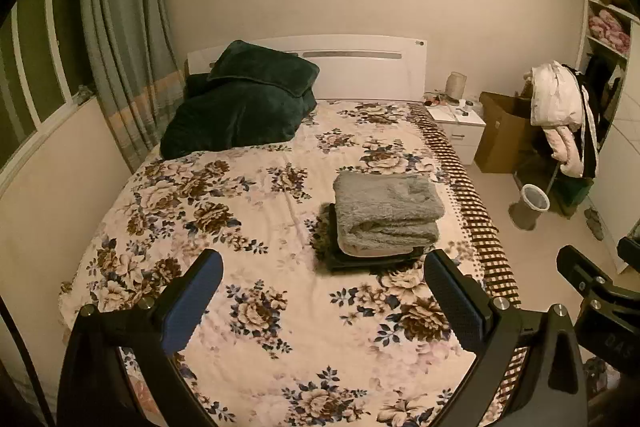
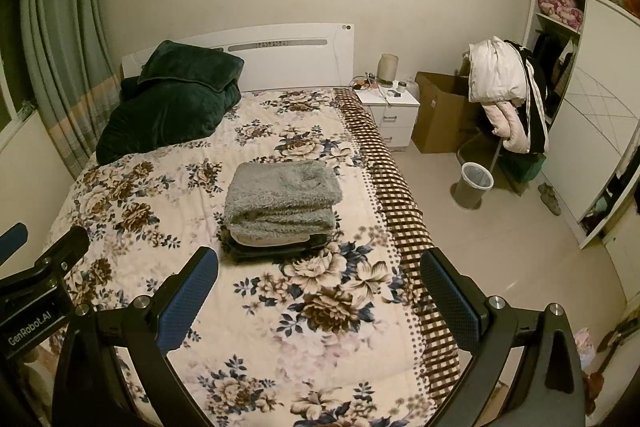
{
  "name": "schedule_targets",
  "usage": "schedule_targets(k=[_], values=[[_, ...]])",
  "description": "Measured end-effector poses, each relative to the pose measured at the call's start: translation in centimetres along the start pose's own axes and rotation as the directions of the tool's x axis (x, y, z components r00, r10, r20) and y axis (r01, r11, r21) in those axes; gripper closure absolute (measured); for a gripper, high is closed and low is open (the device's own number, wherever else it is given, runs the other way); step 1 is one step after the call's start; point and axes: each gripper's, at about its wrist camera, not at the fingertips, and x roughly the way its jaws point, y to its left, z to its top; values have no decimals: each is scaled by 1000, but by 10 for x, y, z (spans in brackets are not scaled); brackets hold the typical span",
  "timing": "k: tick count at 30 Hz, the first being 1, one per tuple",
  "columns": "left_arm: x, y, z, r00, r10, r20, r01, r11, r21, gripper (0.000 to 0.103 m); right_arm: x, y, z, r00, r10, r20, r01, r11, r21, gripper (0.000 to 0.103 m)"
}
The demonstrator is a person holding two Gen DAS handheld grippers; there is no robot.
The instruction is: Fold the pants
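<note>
- Left wrist view: the left gripper (image 1: 323, 293) hangs above the near part of the bed (image 1: 248, 211) with its jaws spread wide and nothing between them.
- Right wrist view: the right gripper (image 2: 319, 289) likewise hangs above the bed (image 2: 280, 307), jaws spread wide and holding nothing. Each gripper shows at the edge of the other's view.
- Containers: one waste bin (image 2: 474, 185) stands on the floor beside the bed; its contents cannot be told. One brown cardboard box (image 2: 438, 111) stands open between the nightstand (image 2: 390, 111) and a chair; its inside is hidden.
- Task item: the folded pants (image 1: 386, 213) form a grey fleecy bundle lying on top of a darker folded garment (image 1: 372, 259), making a single stack on the right half of the bed, just ahead of the jaws and apart from them. In the right wrist view the same grey bundle (image 2: 282, 201) sits on the dark layer (image 2: 276, 249).
- Count: two grippers, one stack of two folded pieces, one dark green blanket (image 1: 240, 111) heaped at the head of the bed with one matching pillow on top.
- Surface: the bed carries a cream floral quilt with a brown checked border along the right edge; a white headboard (image 1: 360, 67) stands behind.
- Room: pale walls, tiled floor, grey-green curtains (image 1: 120, 27) at a window on the left, a white wardrobe (image 2: 580, 107) on the right, and a chair draped with white and pink clothing (image 2: 500, 79).
</note>
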Motion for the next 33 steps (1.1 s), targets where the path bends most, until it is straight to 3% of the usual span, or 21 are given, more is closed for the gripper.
schedule_targets(k=[33], values=[[-3,0,8,1000,-4,22,4,1000,3,0,1,-1,-5,1000,4,-5,-4,1000,6,0]])
